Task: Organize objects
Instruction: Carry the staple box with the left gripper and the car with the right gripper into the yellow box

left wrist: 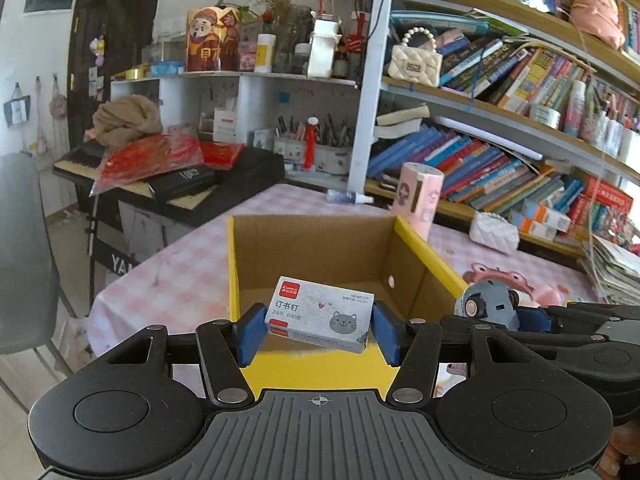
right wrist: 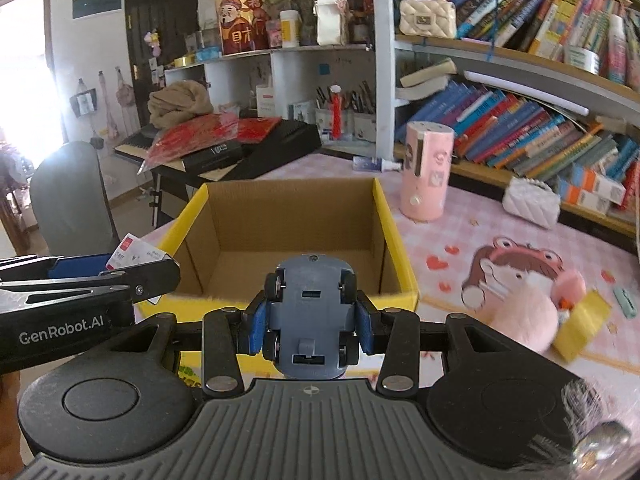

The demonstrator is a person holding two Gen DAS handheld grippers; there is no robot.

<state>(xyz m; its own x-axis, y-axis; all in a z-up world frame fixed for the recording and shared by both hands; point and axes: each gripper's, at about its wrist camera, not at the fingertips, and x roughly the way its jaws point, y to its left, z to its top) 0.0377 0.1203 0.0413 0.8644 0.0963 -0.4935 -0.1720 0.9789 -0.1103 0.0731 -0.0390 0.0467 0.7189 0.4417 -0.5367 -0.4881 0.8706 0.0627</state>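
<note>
Left gripper point(left wrist: 318, 330) pinching staple box point(left wrist: 320, 318), right gripper point(right wrist: 310, 326) pinching toy car point(right wrist: 310, 312), both before empty cardboard box point(right wrist: 292, 216).

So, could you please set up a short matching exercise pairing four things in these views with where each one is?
Things:
1. staple box
2. toy car
3. cardboard box
4. pink plush toy

Places:
A. lying on the tablecloth right of the box
B. clamped in the left gripper
C. standing open on the table, empty
D. clamped in the right gripper

Pairs: 1-B, 2-D, 3-C, 4-A
</note>
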